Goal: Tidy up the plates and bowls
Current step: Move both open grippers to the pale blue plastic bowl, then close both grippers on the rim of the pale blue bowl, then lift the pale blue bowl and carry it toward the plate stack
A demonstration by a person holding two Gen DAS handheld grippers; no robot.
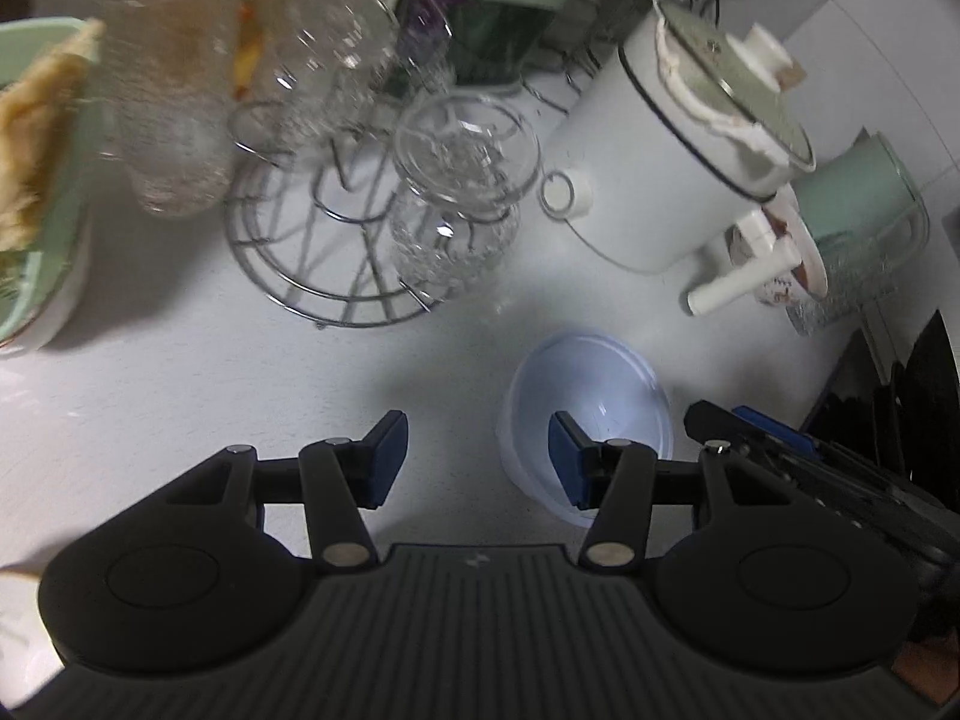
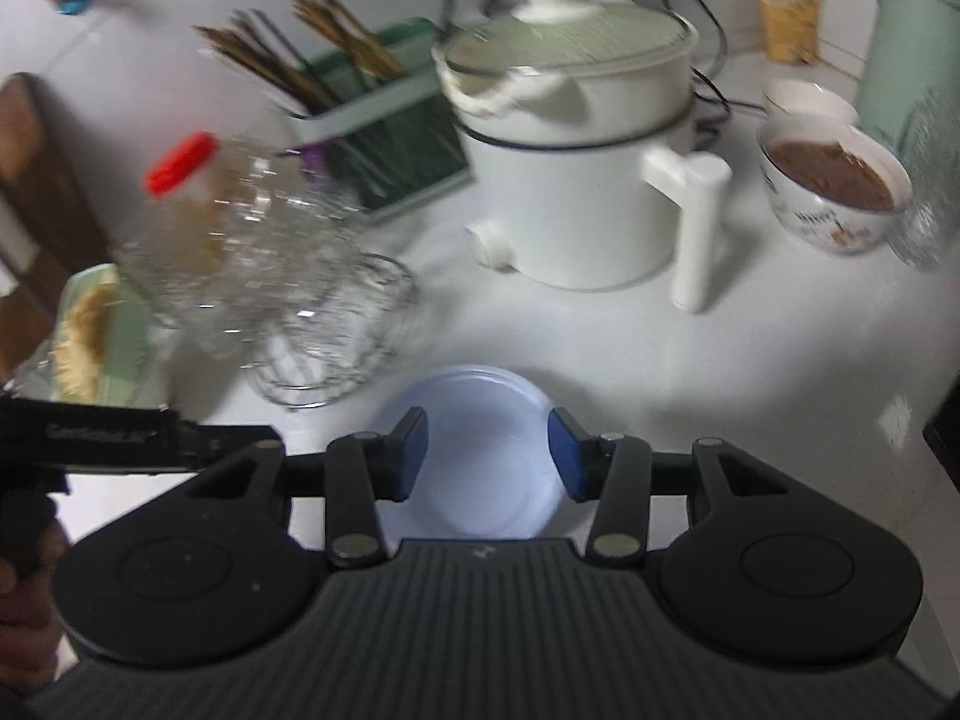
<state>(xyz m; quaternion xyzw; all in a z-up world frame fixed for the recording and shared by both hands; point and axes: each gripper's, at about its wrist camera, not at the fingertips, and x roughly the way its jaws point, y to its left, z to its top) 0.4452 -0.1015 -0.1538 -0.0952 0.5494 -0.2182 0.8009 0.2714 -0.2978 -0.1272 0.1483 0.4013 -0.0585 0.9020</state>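
A pale blue plastic bowl (image 1: 600,396) sits upright on the white counter, also in the right wrist view (image 2: 480,420). My left gripper (image 1: 477,459) is open and empty; its right fingertip (image 1: 567,459) overlaps the bowl's near rim, the gap lies left of the bowl. My right gripper (image 2: 487,455) is open and empty, hovering over the bowl's near side with the bowl between its fingers. A patterned bowl with brown food (image 2: 834,192) stands at the right, with a white bowl (image 2: 810,99) behind it.
A wire rack (image 1: 336,234) holds clear glasses (image 1: 462,180). A white electric pot with lid (image 2: 576,150) stands behind the bowl. A mint kettle (image 2: 912,54), a utensil holder (image 2: 384,126), a red-capped jar (image 2: 186,204) and a green basin with cloth (image 1: 36,180) surround them.
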